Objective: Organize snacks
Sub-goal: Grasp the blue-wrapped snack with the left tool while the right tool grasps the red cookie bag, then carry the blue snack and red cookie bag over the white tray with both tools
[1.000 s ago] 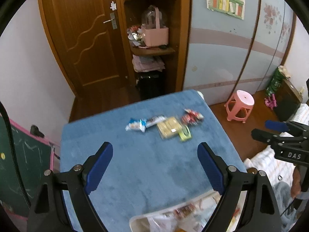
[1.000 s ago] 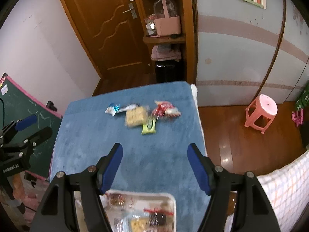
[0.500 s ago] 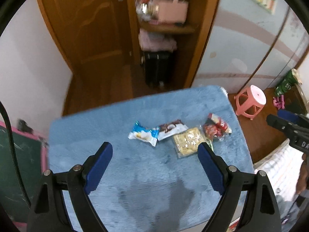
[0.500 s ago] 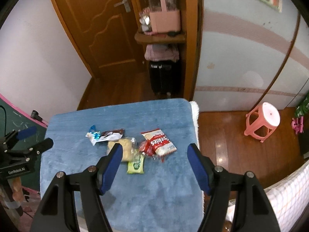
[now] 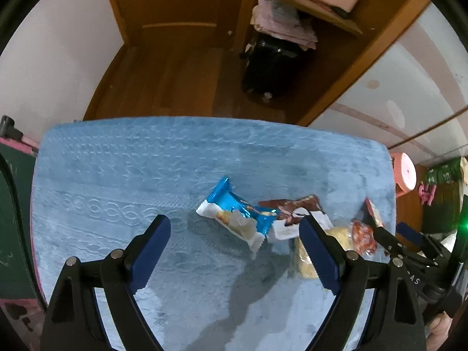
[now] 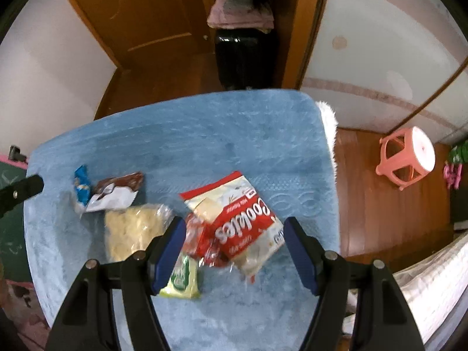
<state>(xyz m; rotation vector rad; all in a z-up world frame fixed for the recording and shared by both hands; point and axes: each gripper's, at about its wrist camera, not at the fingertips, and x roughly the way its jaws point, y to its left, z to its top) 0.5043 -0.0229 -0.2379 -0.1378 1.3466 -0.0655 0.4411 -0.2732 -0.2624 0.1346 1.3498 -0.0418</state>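
1. Snacks sit bunched on the blue plush-covered table (image 5: 122, 175), probably so either hand can reach them.
2. Landmark: the crinkly red cookies bag (image 6: 242, 228), under the right hand-held gripper (image 6: 235, 242), jaws apart, empty.
3. Left of the bag: glossy blue wrapper (image 5: 237, 219), beneath the left hand-held gripper (image 5: 234, 242), also spread wide.
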